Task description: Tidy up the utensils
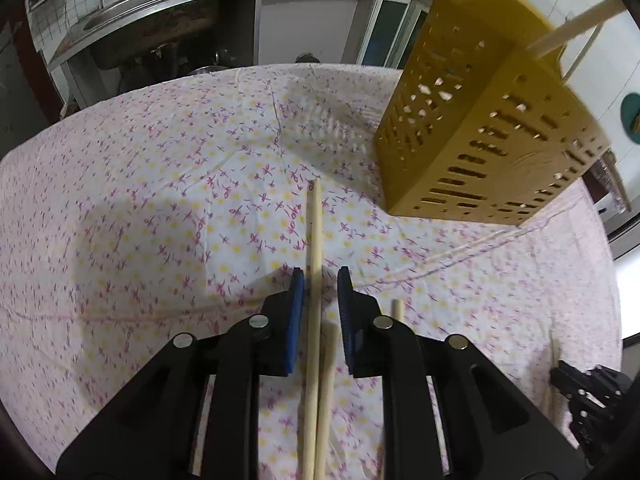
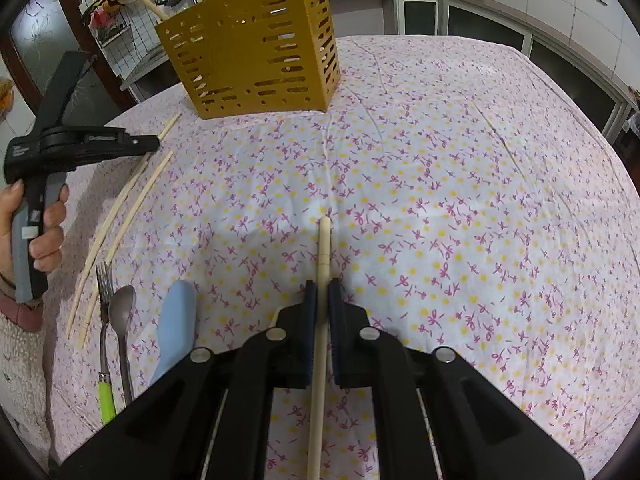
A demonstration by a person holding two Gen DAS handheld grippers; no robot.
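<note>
A yellow slotted utensil holder (image 1: 488,128) stands on the floral tablecloth, far right in the left wrist view and far left of centre in the right wrist view (image 2: 256,44); chopsticks stick out of its top. My left gripper (image 1: 320,280) is open, its blue pads either side of a wooden chopstick (image 1: 316,240) that lies on the cloth with a second one beside it. My right gripper (image 2: 323,288) is shut on a wooden chopstick (image 2: 325,248) that points forward between the pads. The left gripper also shows in the right wrist view (image 2: 80,146), held by a hand.
At the left of the right wrist view lie two chopsticks (image 2: 120,216), a green-handled fork (image 2: 105,320), a metal spoon (image 2: 122,312) and a light blue spatula (image 2: 176,324). The tablecloth (image 2: 460,200) covers the whole table. A kitchen counter and sink (image 1: 160,4) stand behind.
</note>
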